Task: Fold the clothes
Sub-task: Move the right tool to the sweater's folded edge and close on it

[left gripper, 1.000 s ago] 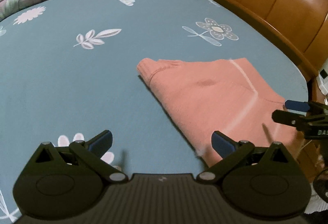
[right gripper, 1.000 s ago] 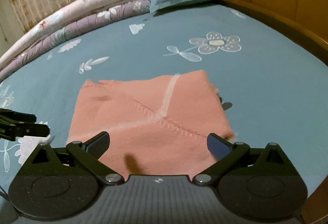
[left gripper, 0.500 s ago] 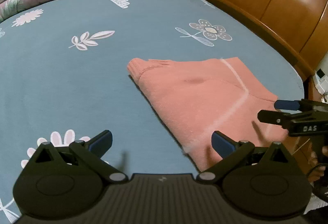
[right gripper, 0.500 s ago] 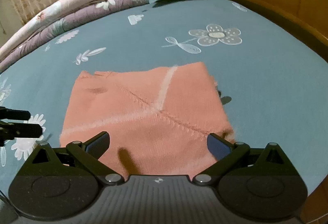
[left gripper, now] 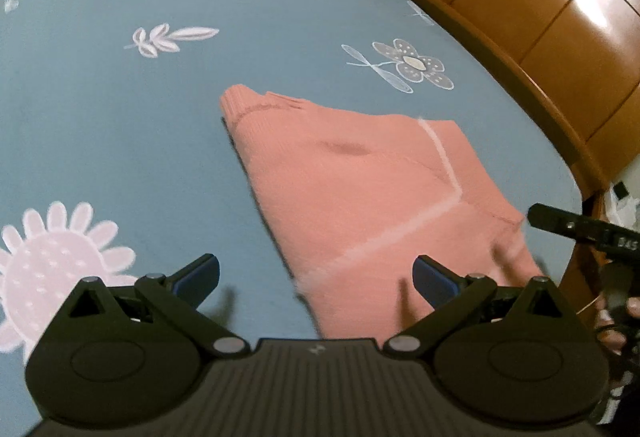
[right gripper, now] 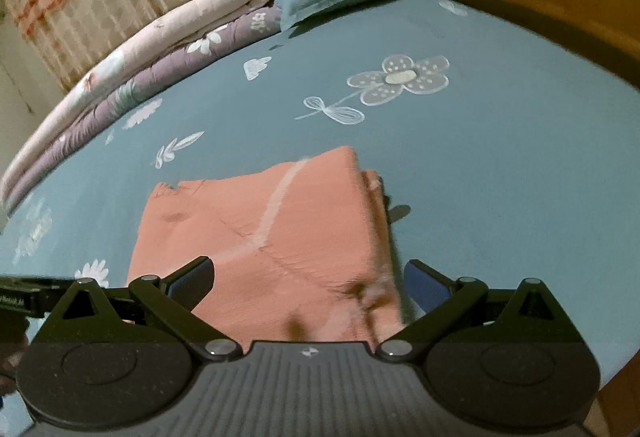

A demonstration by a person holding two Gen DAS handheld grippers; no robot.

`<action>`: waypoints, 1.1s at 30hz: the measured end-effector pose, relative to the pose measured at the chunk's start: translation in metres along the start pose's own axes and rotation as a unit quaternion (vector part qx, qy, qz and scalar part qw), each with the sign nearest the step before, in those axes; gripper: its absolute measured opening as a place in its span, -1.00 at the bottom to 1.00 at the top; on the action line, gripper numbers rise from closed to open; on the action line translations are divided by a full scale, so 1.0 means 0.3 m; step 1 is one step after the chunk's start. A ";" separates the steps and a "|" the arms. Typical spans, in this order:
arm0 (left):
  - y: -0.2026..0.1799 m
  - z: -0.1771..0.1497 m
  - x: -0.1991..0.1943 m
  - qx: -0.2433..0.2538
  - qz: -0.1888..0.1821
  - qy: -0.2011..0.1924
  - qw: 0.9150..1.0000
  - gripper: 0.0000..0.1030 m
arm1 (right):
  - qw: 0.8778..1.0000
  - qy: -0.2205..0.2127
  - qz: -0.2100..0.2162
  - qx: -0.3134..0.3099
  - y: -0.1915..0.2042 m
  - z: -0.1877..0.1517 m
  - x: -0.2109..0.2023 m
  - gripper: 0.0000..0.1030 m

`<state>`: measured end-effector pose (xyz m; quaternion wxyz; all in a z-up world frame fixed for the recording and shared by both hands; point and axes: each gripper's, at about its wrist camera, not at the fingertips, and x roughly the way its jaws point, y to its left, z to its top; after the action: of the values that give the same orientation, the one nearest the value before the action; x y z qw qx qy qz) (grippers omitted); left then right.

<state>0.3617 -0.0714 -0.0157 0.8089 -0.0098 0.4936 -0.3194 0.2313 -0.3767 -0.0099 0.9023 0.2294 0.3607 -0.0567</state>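
Blue flower-printed bedsheet (left gripper: 120, 125) fills both views; a salmon-pink knitted garment (left gripper: 360, 197) lies folded, seemingly layered, at centre frame. Left gripper (left gripper: 316, 277) and right gripper (right gripper: 308, 277) hover near its lower edge, jaws wide, empty. Another fold or finished: unclear.

Both grippers lower, nearer folded garment (left gripper: 360, 197); jaws unchanged.

My left gripper (left gripper: 316, 277) hangs with its fingers (left gripper: 198, 273) spread wide, gripping nothing. My right gripper (right gripper: 307, 275) is just as wide apart and empty, level beside it. My right hand (left gripper: 624, 321) wraps its handle.
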 end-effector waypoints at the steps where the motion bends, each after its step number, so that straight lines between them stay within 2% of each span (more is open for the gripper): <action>1: -0.007 0.001 0.003 -0.004 -0.002 0.001 1.000 0.98 | 1.000 0.003 0.005 0.008 -0.019 0.002 0.008 1.00; 6: -0.041 0.011 0.035 -0.016 0.010 0.013 1.000 0.98 | 1.000 0.023 0.019 0.005 -0.062 -0.003 0.039 1.00; 13: -0.082 0.026 0.053 -0.021 0.027 0.018 0.999 0.98 | 0.997 0.038 0.063 0.014 -0.107 0.016 0.096 1.00; 16: -0.085 0.028 0.059 -0.026 0.035 0.020 0.999 0.98 | 0.995 0.034 0.089 0.009 -0.110 0.041 0.117 1.00; 18: -0.087 0.029 0.063 -0.028 0.040 0.022 0.999 0.98 | 0.994 0.024 0.103 -0.004 -0.110 0.063 0.131 0.93; 20: -0.089 0.031 0.068 -0.028 0.044 0.023 0.998 0.98 | 0.994 0.019 0.104 -0.012 -0.120 0.094 0.159 0.55; 22: -0.093 0.034 0.071 -0.027 0.047 0.024 0.998 0.98 | 0.994 0.020 0.106 -0.007 -0.142 0.122 0.197 0.38; 24: -0.097 0.036 0.073 -0.026 0.049 0.025 0.998 0.98 | 0.994 0.019 0.107 0.001 -0.166 0.147 0.239 0.33; 26: -0.101 0.037 0.075 -0.025 0.052 0.026 0.998 0.98 | 0.994 0.021 0.105 0.005 -0.182 0.160 0.272 0.00; 27: -0.103 0.037 0.075 -0.023 0.054 0.027 0.998 0.98 | 0.994 0.020 0.105 0.001 -0.183 0.160 0.271 -0.06; 29: -0.103 0.036 0.074 -0.022 0.057 0.028 0.998 0.98 | 0.994 0.018 0.105 -0.008 -0.185 0.160 0.269 -0.59; 31: -0.100 0.035 0.074 -0.024 0.058 0.030 0.998 0.98 | 0.994 0.015 0.104 -0.016 -0.186 0.160 0.266 -0.70; 33: -0.102 0.039 0.078 -0.023 0.055 0.029 0.998 0.98 | 0.994 0.015 0.105 -0.017 -0.190 0.153 0.252 -0.72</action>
<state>0.3628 -0.1115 -0.0182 0.8099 0.0077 0.5243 -0.2629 0.3001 -0.4436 -0.0530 0.9014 0.2511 0.3495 0.0478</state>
